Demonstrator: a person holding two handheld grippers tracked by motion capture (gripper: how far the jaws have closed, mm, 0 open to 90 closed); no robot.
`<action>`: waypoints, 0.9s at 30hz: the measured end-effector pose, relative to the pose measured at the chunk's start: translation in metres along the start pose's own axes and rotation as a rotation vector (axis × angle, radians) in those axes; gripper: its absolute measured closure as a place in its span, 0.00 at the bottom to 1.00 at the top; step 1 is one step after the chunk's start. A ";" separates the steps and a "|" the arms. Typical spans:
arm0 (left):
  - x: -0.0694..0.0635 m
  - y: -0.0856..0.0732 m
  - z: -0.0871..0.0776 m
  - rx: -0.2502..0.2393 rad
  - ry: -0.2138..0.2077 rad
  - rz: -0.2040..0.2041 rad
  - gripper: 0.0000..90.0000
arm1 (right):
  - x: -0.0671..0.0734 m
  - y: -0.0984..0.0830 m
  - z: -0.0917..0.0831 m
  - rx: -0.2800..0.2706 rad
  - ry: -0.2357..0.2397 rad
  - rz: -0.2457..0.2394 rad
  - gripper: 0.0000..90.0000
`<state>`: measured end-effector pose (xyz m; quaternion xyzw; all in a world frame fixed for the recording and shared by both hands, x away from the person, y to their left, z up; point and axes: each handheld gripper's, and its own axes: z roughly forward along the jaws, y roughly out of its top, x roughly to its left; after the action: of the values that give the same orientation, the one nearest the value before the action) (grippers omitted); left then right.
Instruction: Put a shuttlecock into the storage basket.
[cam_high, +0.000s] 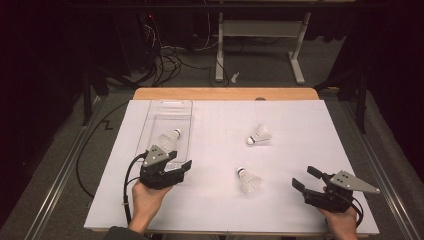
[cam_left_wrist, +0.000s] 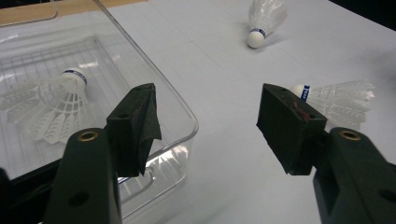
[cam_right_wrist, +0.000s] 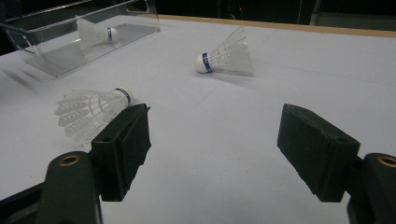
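A clear plastic tray (cam_high: 152, 111) stands at the table's left and holds one white shuttlecock (cam_high: 170, 137). A second shuttlecock (cam_high: 259, 135) lies right of centre, and a third shuttlecock (cam_high: 248, 180) lies nearer the front. My left gripper (cam_high: 180, 160) hovers open at the tray's near right corner, with nothing between its jaws. In the left gripper view the tray (cam_left_wrist: 159, 79) sits to the left with its shuttlecock (cam_left_wrist: 46, 109) inside. My right gripper (cam_high: 306, 178) stands open at the front right, to the right of the near shuttlecock (cam_right_wrist: 88, 112).
A white sheet (cam_high: 300, 120) covers the wooden table (cam_high: 225, 93). Beyond it stand a white desk frame (cam_high: 260, 30) and loose cables (cam_high: 165, 60) on the floor. Metal rails (cam_high: 65, 165) run along both sides.
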<state>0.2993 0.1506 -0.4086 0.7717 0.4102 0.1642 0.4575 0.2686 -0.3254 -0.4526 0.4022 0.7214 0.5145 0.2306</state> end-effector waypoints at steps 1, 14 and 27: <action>-0.002 0.000 0.001 -0.003 -0.003 0.001 0.43 | 0.000 0.000 0.000 0.001 0.000 -0.001 0.29; -0.011 0.003 0.013 0.015 -0.036 0.018 0.43 | 0.000 0.000 -0.001 -0.003 0.002 0.000 0.29; -0.019 0.006 0.020 0.019 -0.067 0.019 0.43 | -0.001 0.000 -0.001 -0.002 0.002 0.002 0.29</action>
<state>0.3036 0.1226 -0.4116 0.7849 0.3889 0.1385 0.4620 0.2680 -0.3265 -0.4527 0.4023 0.7207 0.5157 0.2297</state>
